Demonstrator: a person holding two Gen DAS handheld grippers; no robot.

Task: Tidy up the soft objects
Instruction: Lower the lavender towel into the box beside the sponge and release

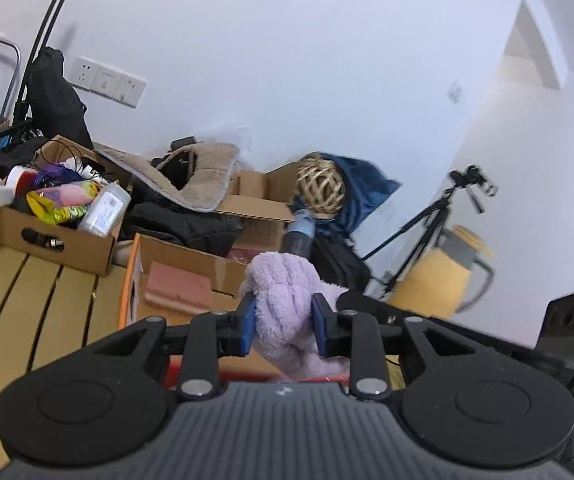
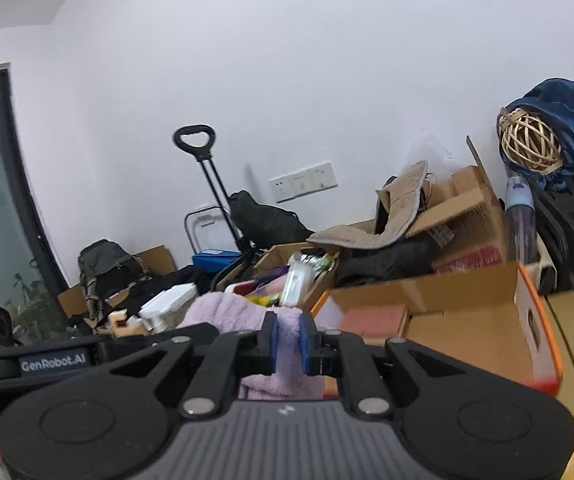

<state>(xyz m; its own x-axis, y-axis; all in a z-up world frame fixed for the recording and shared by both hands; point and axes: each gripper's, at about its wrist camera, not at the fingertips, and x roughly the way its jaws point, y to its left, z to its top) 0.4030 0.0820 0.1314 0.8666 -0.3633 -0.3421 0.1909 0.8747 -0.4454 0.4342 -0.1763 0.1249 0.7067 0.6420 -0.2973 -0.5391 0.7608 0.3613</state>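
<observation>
A fluffy lilac towel (image 1: 283, 304) is held up in the air by both grippers. My left gripper (image 1: 283, 322) is shut on a thick bunch of it between its blue pads. My right gripper (image 2: 287, 340) is shut on a thin fold of the same towel (image 2: 227, 312), which spreads to the left behind the other gripper's black body (image 2: 47, 360). Just beyond stands an open cardboard box with orange edges (image 1: 175, 256), also in the right wrist view (image 2: 467, 316), holding a pink sponge (image 1: 179, 286).
A second cardboard box (image 1: 51, 232) full of bottles and bags sits on the slatted wooden table (image 1: 27, 312). Behind are a beige mat (image 1: 199, 176), dark clothes, a woven rattan ball (image 1: 321, 188), a blue bag, a tripod (image 1: 427, 228) and a trolley.
</observation>
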